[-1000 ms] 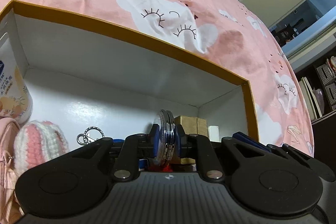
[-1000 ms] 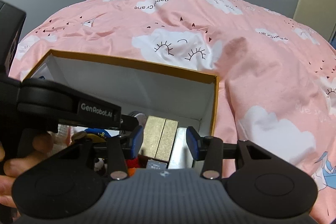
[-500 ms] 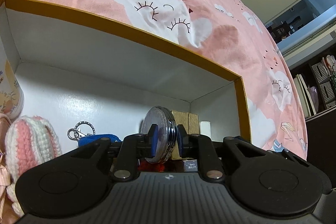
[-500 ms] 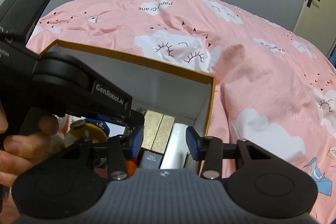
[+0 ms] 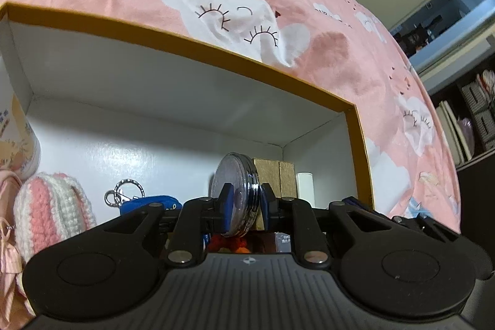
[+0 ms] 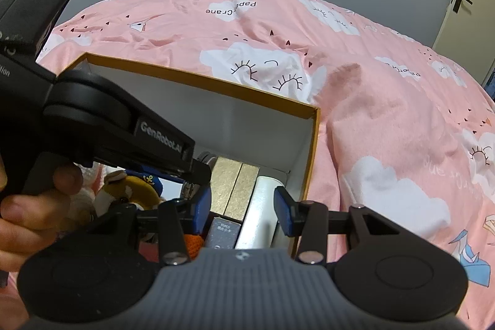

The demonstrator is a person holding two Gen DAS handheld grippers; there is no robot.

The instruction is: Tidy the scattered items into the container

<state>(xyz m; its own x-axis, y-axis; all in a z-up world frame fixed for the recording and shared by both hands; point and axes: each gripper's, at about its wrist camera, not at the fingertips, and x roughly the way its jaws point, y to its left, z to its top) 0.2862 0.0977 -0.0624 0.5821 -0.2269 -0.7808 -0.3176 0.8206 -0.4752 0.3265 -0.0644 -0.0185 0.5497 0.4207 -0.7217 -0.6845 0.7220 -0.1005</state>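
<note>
Over the nearly full box (image 5: 198, 51), left gripper (image 5: 245, 207) clamps a round metal compact (image 5: 236, 190), unreleased; right gripper (image 6: 244, 207) gapes empty.

Dim indoor light, glare on the box (image 5: 130, 156) floor (white sheen), strong fisheye bending at edges

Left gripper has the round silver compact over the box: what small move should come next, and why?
Probably open the left gripper and let the silver compact drop. It is pinched on edge between the pads, already inside the orange-rimmed box, just above the gold box and the other things in there. The right gripper is open and holds nothing, so it need not help.
</note>
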